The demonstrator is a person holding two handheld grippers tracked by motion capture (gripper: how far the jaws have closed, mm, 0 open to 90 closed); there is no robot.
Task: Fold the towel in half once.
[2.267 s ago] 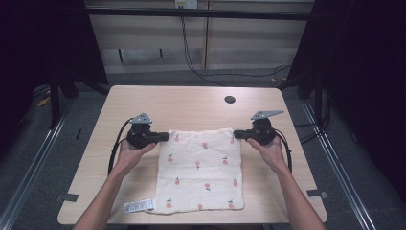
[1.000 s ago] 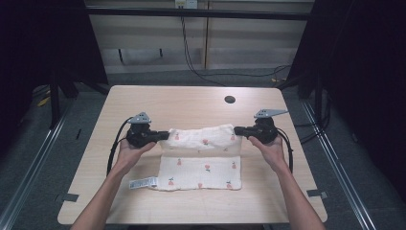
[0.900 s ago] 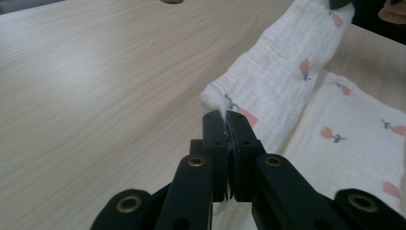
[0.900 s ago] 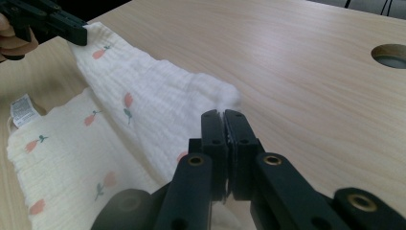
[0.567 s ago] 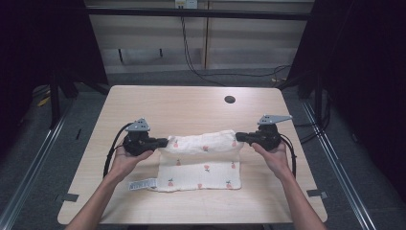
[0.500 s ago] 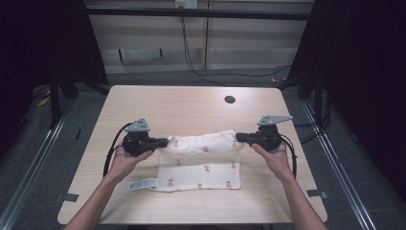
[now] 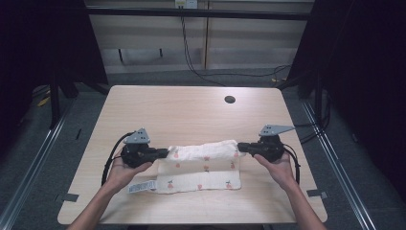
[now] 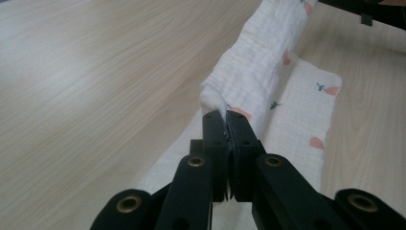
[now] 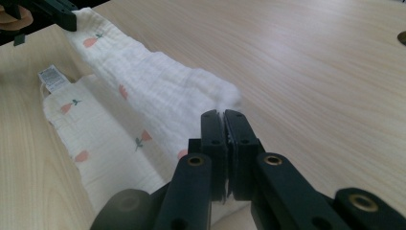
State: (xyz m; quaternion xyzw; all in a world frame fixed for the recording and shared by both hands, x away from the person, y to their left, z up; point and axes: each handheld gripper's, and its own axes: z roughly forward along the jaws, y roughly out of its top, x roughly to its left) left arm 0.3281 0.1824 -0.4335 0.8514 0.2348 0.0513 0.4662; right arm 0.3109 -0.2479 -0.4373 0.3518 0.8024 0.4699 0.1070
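A white cloth (image 7: 203, 165) printed with small red fruit lies near the front of the wooden table (image 7: 191, 115), its far edge lifted and folded over toward me. My left gripper (image 7: 165, 152) is shut on the cloth's left far corner (image 8: 215, 98). My right gripper (image 7: 239, 147) is shut on the right far corner (image 9: 225, 98). The raised edge hangs as a loose roll between the two grippers, above the flat lower layer (image 9: 105, 139). In the left gripper view my gripper (image 8: 225, 117) pinches the fabric tip; in the right gripper view my gripper (image 9: 223, 117) does the same.
A white care label (image 7: 141, 187) sticks out at the cloth's front left corner. A dark round hole (image 7: 230, 99) sits in the table's far right part. Cables trail from both grippers. Dark frame posts stand at both sides of the table.
Both grippers have pulled the cloth's far edge toward me, over the lower part. The cloth went from spread flat to folded, and the raised roll sits nearer the front edge.
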